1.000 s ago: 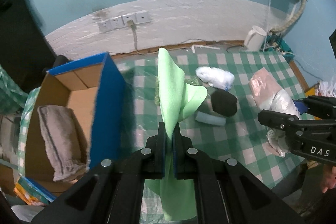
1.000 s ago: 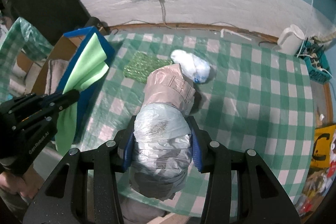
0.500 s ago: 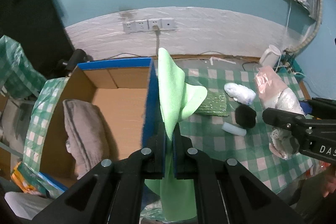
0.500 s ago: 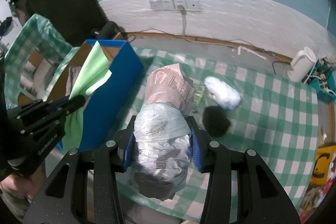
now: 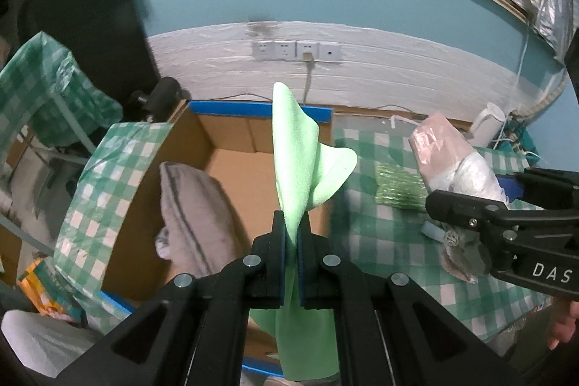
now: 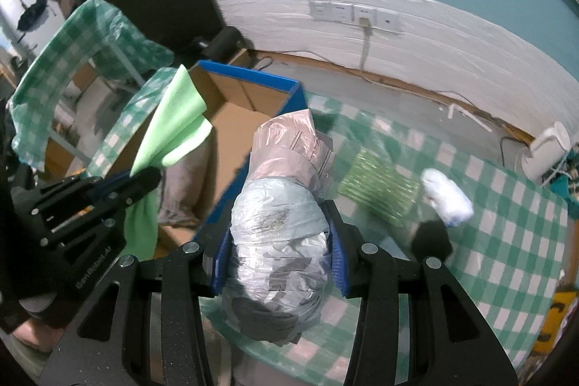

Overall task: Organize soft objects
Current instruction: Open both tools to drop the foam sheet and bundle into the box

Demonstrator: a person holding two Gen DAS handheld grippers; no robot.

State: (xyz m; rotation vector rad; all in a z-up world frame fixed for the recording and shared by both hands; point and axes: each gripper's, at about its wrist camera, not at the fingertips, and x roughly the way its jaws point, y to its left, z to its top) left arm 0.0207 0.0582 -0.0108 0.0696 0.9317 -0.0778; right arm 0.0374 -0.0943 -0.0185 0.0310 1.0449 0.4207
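A light-green cloth [image 5: 295, 165] is pinched upright in the closed left gripper [image 5: 293, 234], with the open cardboard box [image 5: 231, 161] directly below and ahead. A plastic-wrapped bundle [image 6: 278, 223], long axis pointing forward, is clamped in the right gripper [image 6: 277, 263], the box lying just to its left.

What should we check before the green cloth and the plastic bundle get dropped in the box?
1. Left tool pinching the green cloth: ok.
2. Right tool squeezing the plastic bundle: ok.
3. Green cloth over the open cardboard box: ok.
4. Plastic bundle past the box's blue wall: not ok, it sits above the edge.
5. Room beside the grey towel inside: ok.
6. Bundle fits next to the towel: cannot tell.
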